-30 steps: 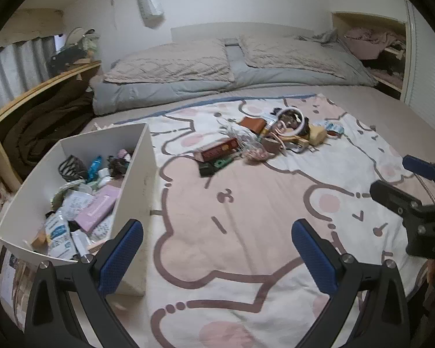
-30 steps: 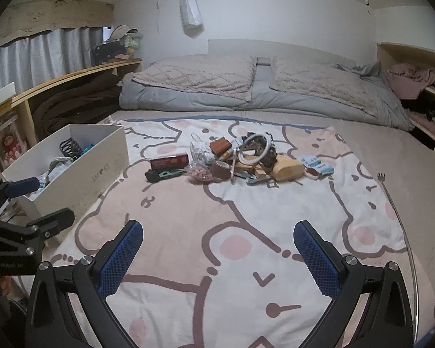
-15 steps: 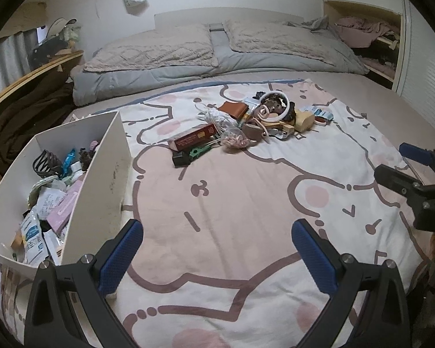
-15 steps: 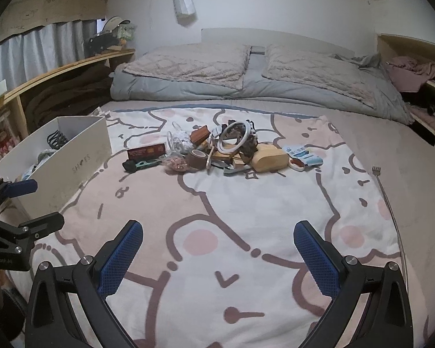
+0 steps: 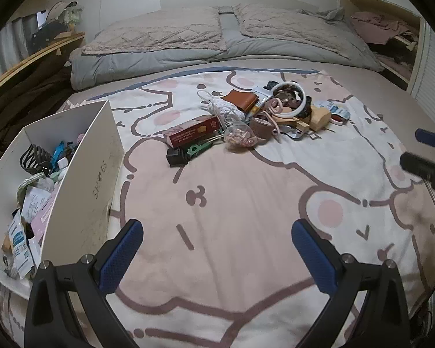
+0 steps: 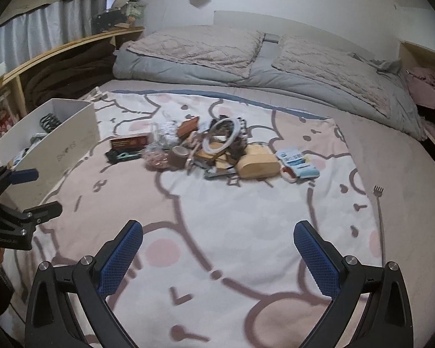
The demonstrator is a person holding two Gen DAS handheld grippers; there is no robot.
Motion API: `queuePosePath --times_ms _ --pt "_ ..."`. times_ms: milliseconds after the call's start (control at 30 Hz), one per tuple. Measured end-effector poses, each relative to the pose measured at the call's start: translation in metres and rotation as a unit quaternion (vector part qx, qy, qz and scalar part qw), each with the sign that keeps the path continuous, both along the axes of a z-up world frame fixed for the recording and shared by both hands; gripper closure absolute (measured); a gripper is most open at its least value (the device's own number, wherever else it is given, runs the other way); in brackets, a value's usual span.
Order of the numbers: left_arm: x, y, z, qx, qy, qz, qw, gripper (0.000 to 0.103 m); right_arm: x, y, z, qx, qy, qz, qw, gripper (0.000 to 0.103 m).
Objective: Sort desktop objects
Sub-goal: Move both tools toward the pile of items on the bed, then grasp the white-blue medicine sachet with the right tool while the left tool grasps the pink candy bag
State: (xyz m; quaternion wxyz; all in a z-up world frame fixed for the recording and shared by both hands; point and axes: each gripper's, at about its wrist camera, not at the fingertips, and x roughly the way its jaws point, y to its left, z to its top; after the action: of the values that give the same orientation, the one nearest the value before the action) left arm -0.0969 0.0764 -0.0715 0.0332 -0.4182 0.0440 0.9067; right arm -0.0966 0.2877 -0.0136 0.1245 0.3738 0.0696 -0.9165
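Note:
A heap of small objects lies mid-blanket: a red box (image 5: 192, 131), a black and green tool (image 5: 185, 153), a bag of pink bits (image 5: 240, 138), a brown tape roll (image 5: 261, 126), a white ring (image 5: 290, 98), a tan wooden block (image 6: 256, 163) and a blue-white packet (image 6: 297, 163). A white box (image 5: 95, 174) at the left holds several items, among them a black claw clip (image 5: 33, 158). My left gripper (image 5: 217, 256) is open above the blanket, well short of the heap. My right gripper (image 6: 219, 256) is open too, with nothing between its fingers.
The cartoon-print blanket (image 5: 246, 203) covers a bed with grey pillows (image 5: 165, 33) at the back. A thin metal back scratcher (image 6: 379, 211) lies at the blanket's right edge. A wooden shelf (image 6: 58, 49) runs along the left wall, an open cubby (image 5: 388, 37) sits at the right.
Both grippers have moved forward towards the heap, which now looks larger and nearer. The left view has swung right, so the white box sits further left. Both stay open.

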Motion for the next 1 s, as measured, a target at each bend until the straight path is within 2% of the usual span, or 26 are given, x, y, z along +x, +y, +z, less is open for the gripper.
queuePosePath --times_ms 233,367,567,667,800,1000 --pt "-0.026 0.001 -0.013 0.007 -0.017 0.017 0.9997 0.0 -0.056 0.025 -0.002 0.024 -0.013 -0.023 0.999 0.0" --pt "-0.039 0.002 -0.019 0.005 -0.022 0.022 0.9995 0.0 -0.086 0.036 -0.01 0.015 -0.037 -0.028 0.999 0.0" --pt "-0.058 0.008 -0.027 0.008 -0.026 0.022 0.9994 0.0 -0.134 0.054 -0.026 -0.045 -0.073 -0.046 0.995 0.0" --pt "-0.065 0.015 -0.032 0.007 -0.026 0.019 0.9995 0.0 -0.156 0.064 -0.037 -0.067 -0.079 -0.077 0.992 0.0" --pt "-0.075 0.024 -0.039 -0.001 -0.023 0.008 0.9997 0.0 -0.18 0.074 -0.054 -0.024 -0.06 -0.131 0.989 0.0" --pt "-0.091 0.028 -0.051 0.011 -0.034 0.008 0.9993 0.0 -0.217 0.089 -0.08 0.025 -0.053 -0.183 0.981 0.0"
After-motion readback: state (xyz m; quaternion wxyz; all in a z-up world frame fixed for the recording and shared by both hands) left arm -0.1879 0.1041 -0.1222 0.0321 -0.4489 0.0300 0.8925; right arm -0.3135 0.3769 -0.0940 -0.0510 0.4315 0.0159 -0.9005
